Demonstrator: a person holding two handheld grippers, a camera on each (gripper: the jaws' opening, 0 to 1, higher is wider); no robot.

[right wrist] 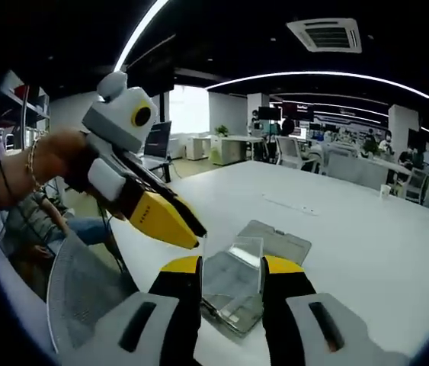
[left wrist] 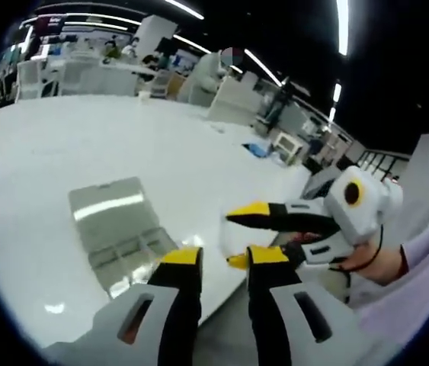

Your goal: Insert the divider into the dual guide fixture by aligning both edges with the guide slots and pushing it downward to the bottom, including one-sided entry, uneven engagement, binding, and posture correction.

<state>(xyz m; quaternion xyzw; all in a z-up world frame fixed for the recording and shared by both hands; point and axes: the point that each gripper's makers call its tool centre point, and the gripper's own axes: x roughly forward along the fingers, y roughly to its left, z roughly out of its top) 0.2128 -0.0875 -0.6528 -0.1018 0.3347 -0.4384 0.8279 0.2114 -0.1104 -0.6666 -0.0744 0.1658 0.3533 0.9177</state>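
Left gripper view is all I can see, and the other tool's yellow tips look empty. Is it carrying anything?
Observer: Yes. In the right gripper view, the right gripper pinches a clear divider by its side edges.
Operator: Where is it relative to the fixture?
Observer: It stands upright before the fixture; I cannot tell whether it has entered the slots.
Operator: And my tool?
Observer: The left gripper points its tip at the divider's upper corner; contact is unclear.

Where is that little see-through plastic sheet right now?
In the right gripper view, the clear divider stands upright between the right gripper's fingers, just above the grey fixture on the white table.
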